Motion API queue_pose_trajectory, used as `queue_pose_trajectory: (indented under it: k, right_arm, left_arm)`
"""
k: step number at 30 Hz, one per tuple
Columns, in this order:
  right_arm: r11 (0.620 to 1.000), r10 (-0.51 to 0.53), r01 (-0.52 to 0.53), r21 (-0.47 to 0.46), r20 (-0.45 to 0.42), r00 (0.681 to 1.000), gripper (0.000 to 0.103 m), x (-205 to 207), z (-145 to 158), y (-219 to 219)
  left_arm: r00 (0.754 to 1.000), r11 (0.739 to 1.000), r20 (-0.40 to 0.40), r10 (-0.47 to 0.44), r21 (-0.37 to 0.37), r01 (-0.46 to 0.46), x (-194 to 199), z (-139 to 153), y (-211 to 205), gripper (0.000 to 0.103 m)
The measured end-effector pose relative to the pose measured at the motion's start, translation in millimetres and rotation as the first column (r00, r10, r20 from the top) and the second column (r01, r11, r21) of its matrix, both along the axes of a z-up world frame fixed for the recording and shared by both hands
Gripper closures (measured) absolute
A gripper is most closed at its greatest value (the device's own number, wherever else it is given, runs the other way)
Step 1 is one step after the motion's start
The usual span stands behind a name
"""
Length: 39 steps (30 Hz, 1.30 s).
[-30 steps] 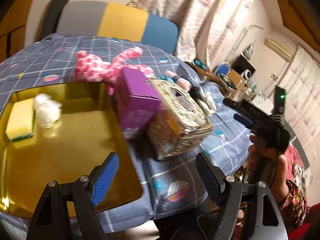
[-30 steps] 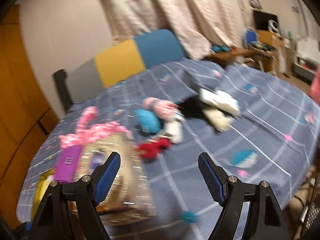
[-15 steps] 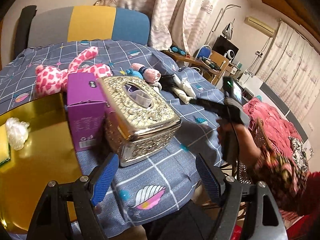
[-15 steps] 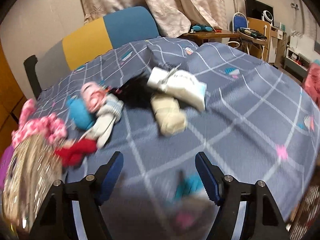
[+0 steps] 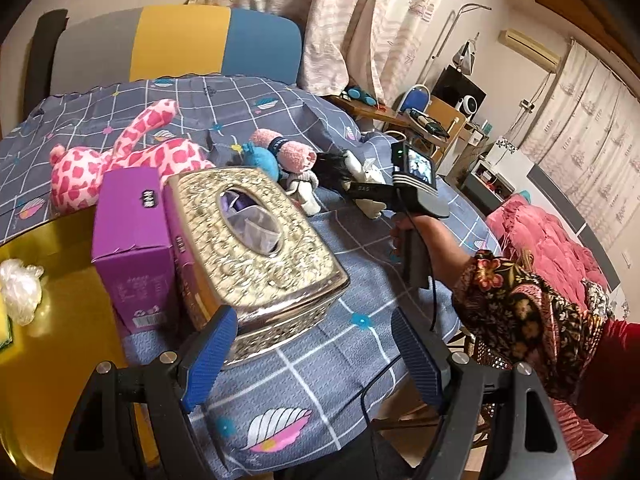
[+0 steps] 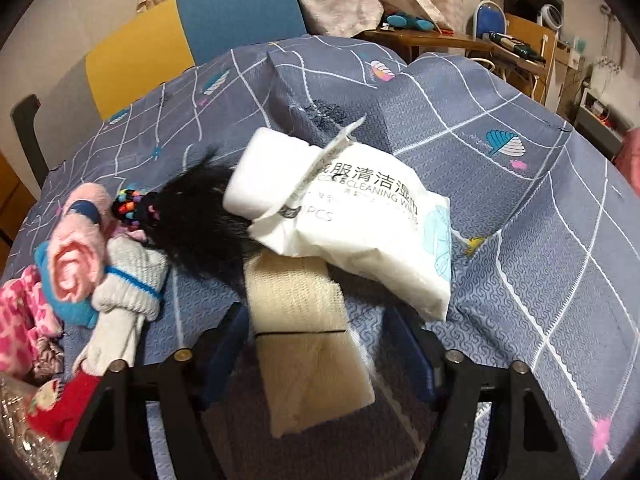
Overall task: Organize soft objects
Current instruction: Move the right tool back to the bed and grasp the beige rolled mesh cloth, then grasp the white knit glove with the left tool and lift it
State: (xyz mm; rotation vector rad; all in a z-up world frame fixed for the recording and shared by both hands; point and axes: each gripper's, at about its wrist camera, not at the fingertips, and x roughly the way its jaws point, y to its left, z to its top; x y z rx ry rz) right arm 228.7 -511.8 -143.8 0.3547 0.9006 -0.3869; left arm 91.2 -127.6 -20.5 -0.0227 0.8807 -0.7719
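A folded beige cloth lies on the blue checked tablecloth, partly under a white wipes pack. My right gripper straddles the cloth's near part; its jaws are closing, with a gap still on each side of the cloth. A black furry piece, a rolled pink sock, a white sock and a red item lie to the left. My left gripper hangs open over the cloth, just in front of a silver tissue box. A pink spotted plush lies behind a purple box.
A golden tray at the left holds a wad of plastic and a yellow sponge. A grey, yellow and blue chair stands behind the table. A person's hand and patterned sleeve reach in from the right.
The right gripper has swept right and down from the tissue box to the beige cloth, its jaws narrowing. The left gripper's view has shifted right, from the tray toward the tissue box.
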Motion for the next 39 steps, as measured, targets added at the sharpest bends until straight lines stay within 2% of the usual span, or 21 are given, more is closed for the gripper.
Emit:
queue_pose_trajectory:
  k: [2,4,6,8,14,23,28,33,36,39]
  right_arm:
    - [1.0,0.009,-0.009,-0.009,0.014,1.0,0.036,-0.6,0.2,0.6]
    - [0.999,0.039,-0.039,-0.031,0.014,0.999,0.051,-0.4,0.1,4.5]
    - [0.994,0.081,-0.081,-0.076,-0.003,0.997,0.054,0.0,1.3,12.5]
    - [0.991,0.105,-0.104,-0.081,0.006,0.994,0.055,-5.9,4.1,16.4]
    - [0.991,0.123,-0.126,0.037,0.076,0.99,0.058,-42.6,16.7,22.7]
    - [0.993,0.109,-0.113,0.028,0.127,0.986,0.058,-78.9,0.2,37.1]
    - [0.994,0.109,-0.112,0.007,0.167,0.98,0.058,-81.5,-5.6,40.8]
    - [0.994,0.104,-0.111,0.023,0.202,0.974,0.058,-83.0,-8.2,36.0]
    - [0.993,0.1,-0.111,0.038,0.221,0.97,0.058,-85.3,-9.7,33.4]
    - [0.992,0.091,-0.11,0.066,0.247,0.965,0.058,-87.8,-11.3,29.9]
  left_arm:
    - [1.0,1.0,-0.003,-0.006,0.002,0.006,2.1,0.6,-6.5,0.023]
    - [1.0,1.0,-0.008,-0.016,0.002,0.016,4.6,0.9,-14.1,0.023]
    - [0.999,1.0,-0.011,-0.031,0.002,0.031,4.9,3.5,-23.0,0.023]
    - [0.999,0.999,-0.009,-0.04,0.004,0.04,6.1,6.6,-29.7,0.023]
    - [0.998,0.998,-0.004,-0.062,0.014,0.062,16.0,23.4,-54.6,0.023]
    - [0.997,0.995,-0.058,-0.05,0.086,0.055,48.5,29.6,-105.1,0.023]
    - [0.995,0.986,-0.099,-0.022,0.161,0.038,81.1,21.5,-143.9,0.023]
    - [0.991,0.967,-0.136,0.01,0.253,0.025,123.9,-0.8,-188.3,0.023]
    - [0.992,0.944,-0.116,0.045,0.329,-0.005,147.9,-18.6,-212.6,0.023]
    - [0.988,0.92,-0.136,0.066,0.391,-0.008,172.5,-44.5,-232.6,0.023]
